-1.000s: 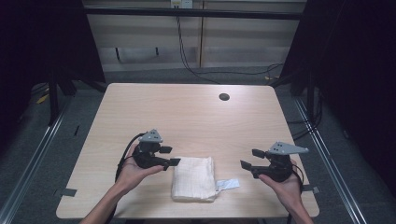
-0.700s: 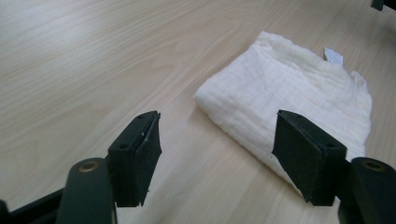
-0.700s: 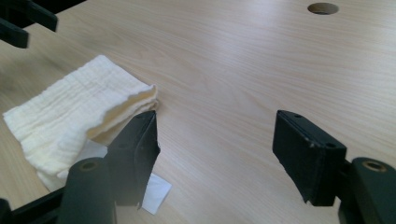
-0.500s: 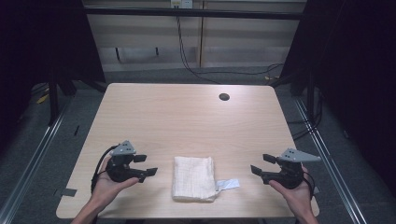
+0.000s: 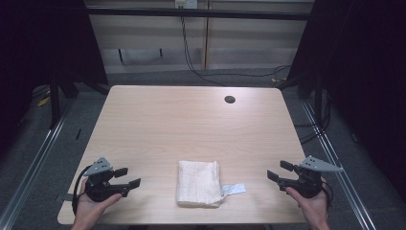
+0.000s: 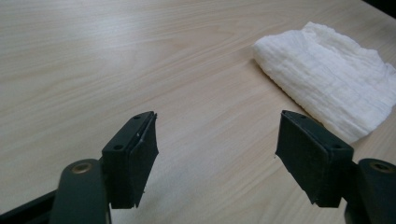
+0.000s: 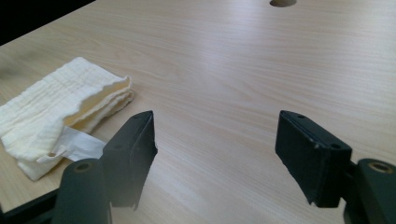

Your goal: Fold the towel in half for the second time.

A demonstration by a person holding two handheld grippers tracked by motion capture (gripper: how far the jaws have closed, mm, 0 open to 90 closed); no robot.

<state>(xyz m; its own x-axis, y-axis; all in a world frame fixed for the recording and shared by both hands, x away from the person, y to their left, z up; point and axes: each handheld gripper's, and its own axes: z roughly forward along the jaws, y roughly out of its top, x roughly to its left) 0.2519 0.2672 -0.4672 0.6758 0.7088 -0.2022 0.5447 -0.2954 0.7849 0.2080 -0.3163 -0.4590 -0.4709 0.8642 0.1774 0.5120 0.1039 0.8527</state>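
- Left claw (image 5: 128, 178) is gaping empty, jaws having just been opening, well apart from the cloth (image 5: 198, 183).
- Right claw (image 5: 279, 170) is gaping empty too.
- Cloth is lying folded between them, near the counter (image 5: 191, 124) front edge.

The table (image 5: 191, 124) lies bare across its whole far half, broken only by a small round hole (image 5: 230, 99) near the far edge. The one obstacle is the folded white cloth (image 5: 198, 183) at the near middle, its tag (image 5: 233, 189) jutting right. Open wood separates it from the left gripper (image 5: 125, 177) and the right gripper (image 5: 277, 171).
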